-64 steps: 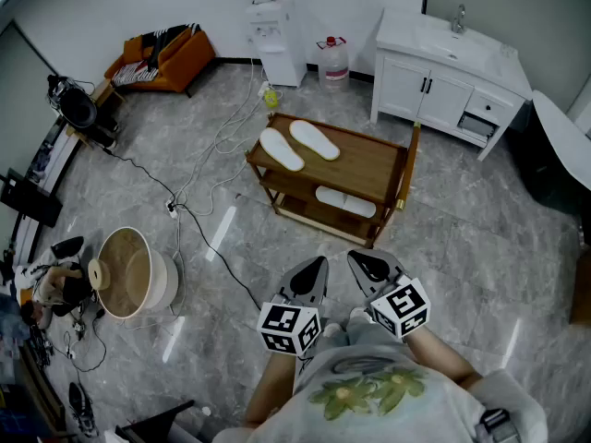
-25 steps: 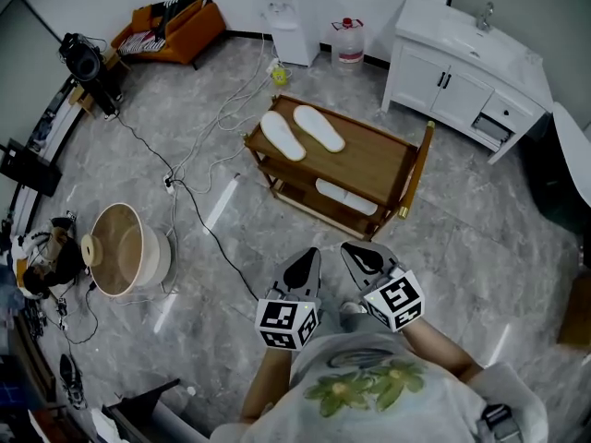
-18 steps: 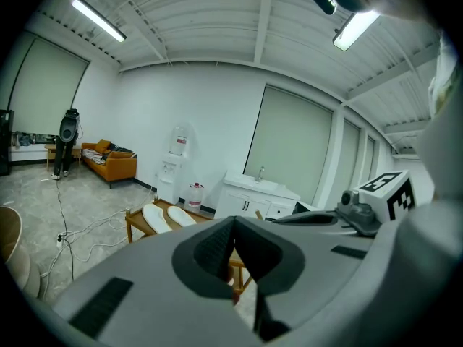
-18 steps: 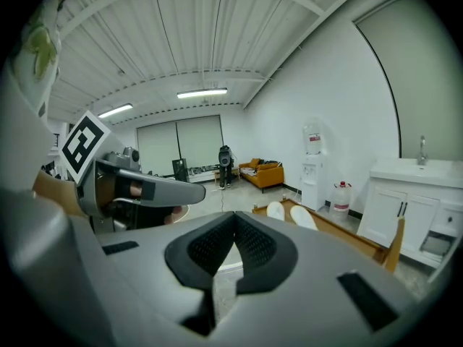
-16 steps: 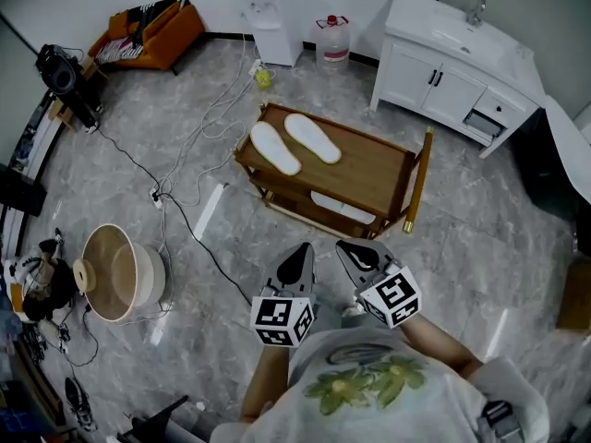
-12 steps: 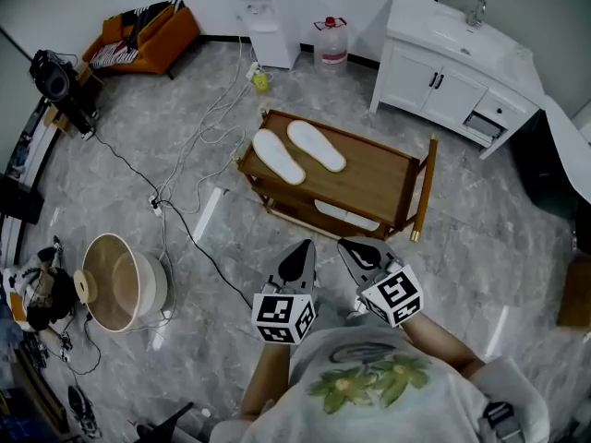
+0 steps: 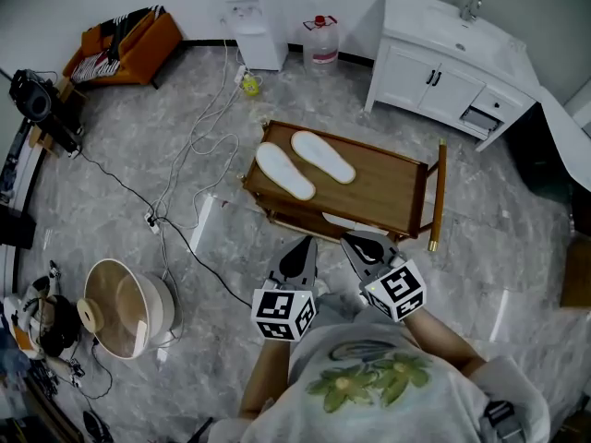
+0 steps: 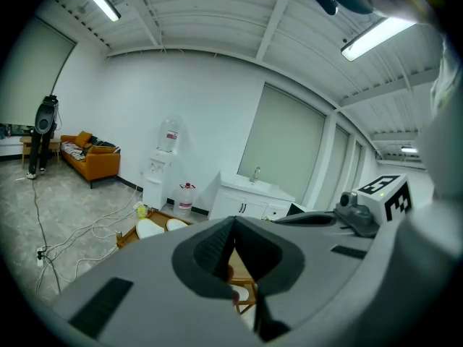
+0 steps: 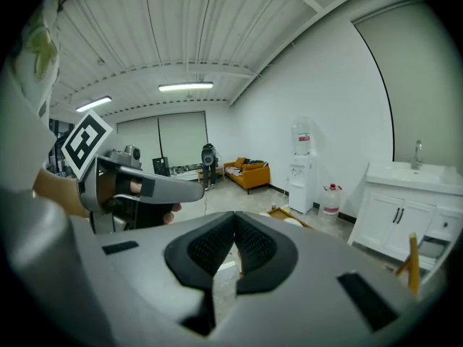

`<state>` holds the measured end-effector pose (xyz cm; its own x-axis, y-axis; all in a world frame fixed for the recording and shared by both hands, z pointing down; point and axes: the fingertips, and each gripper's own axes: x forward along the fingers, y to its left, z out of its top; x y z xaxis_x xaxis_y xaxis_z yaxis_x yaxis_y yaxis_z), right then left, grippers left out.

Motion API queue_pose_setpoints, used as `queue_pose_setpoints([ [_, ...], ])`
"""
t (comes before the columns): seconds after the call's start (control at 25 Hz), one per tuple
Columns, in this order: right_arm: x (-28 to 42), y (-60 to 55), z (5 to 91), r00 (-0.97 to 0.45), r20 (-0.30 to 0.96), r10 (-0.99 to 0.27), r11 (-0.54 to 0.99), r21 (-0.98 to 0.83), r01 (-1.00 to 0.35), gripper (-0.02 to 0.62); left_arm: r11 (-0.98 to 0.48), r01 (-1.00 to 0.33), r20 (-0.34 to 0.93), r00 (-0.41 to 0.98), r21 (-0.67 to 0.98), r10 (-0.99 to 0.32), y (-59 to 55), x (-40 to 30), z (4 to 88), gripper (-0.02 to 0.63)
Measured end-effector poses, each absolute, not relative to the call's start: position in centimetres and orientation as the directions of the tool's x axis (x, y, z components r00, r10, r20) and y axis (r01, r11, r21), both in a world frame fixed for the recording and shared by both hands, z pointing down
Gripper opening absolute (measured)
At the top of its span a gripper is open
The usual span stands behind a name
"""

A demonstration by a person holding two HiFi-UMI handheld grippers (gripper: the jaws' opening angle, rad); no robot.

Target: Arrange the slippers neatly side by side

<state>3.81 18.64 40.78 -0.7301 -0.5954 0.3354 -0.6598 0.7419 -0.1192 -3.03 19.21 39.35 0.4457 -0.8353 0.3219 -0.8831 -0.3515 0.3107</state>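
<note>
Two white slippers (image 7: 284, 171) (image 7: 322, 157) lie at an angle to each other on the top of a low wooden shelf rack (image 7: 379, 187). Another white slipper (image 7: 355, 221) shows partly on the shelf below. My left gripper (image 7: 297, 257) and right gripper (image 7: 367, 245) hover side by side just short of the rack's near edge, both shut and empty. In the left gripper view the slippers (image 8: 150, 228) appear small beyond the shut jaws of the left gripper (image 8: 233, 223). The right gripper (image 9: 235, 219) has its pads pressed together, with the slippers (image 9: 291, 221) far behind.
A white vanity cabinet with a sink (image 7: 443, 53) stands behind the rack on the right. A water dispenser (image 7: 249, 26), a water jug (image 7: 320, 40) and an orange sofa (image 7: 115, 40) line the far wall. Cables (image 7: 199, 137) trail over the floor; a round basket (image 7: 125, 307) sits left.
The person has walked toward the rack, so it now lies closer to both grippers. Both grippers stayed shut and side by side. The slippers have not moved on the rack.
</note>
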Motion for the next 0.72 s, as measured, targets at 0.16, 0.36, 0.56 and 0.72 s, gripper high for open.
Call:
queue_pose_setpoints([
  [0.16,2.5,18.2,41.3,-0.72,0.343,-0.603,0.73,-0.126,-0.671,0.019,-0.361,-0.879,0.337,0.458,0.313,-0.822,18.4,-4.6,40.4,0.014],
  [0.36,1.6,17.3,42.2,-0.714,0.374,-0.592,0.728,-0.132,-0.673,0.07,-0.354,-0.873,0.322,0.459,0.335,-0.828,17.8,-5.7,40.4,0.014],
  [0.56,0.6,15.7,42.2,-0.72,0.382,-0.579,0.739,-0.128,-0.662,0.093,-0.329,-0.88,0.324,0.439,0.342,-0.838,17.2,-7.0,40.6,0.015],
  [0.72,0.5,14.5,42.8,-0.721,0.397,-0.568,0.745,-0.125,-0.655,0.114,-0.312,-0.888,0.336,0.424,0.339,-0.841,16.8,-7.8,41.1,0.015],
])
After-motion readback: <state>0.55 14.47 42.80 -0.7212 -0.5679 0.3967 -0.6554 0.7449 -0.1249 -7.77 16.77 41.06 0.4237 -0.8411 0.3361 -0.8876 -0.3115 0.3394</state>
